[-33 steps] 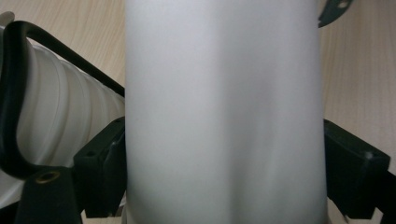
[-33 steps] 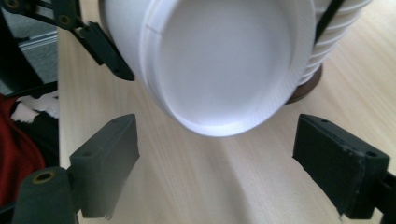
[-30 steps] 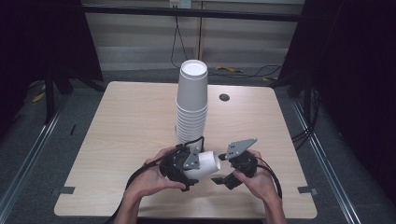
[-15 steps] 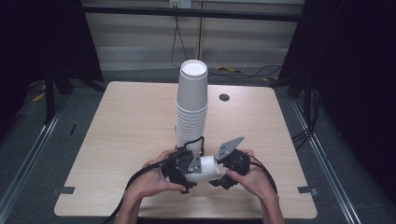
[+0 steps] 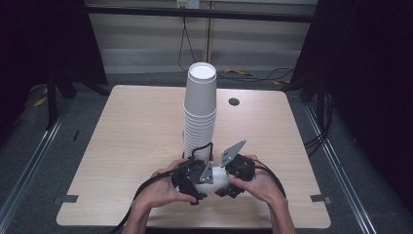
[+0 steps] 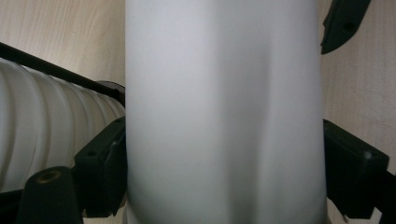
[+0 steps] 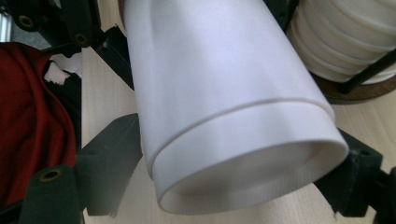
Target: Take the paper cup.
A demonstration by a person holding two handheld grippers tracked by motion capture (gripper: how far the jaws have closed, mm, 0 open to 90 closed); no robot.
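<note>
Paper cup (image 5: 214,176), light and easily crushed, lies sideways just before the cup stack (image 5: 199,117), my left gripper (image 5: 187,181) pinching its dented wall, my right gripper (image 5: 234,176) straddling its stiffer base end.

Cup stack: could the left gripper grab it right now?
Probably not yet. The left gripper is shut on a single cup, so its jaws are full. The stack stands close behind with nothing between, so it looks reachable once the cup is let go.

place: lab | signs: black-framed rig (image 5: 195,12); trailing cables (image 5: 253,75); bare table (image 5: 126,126)
</note>
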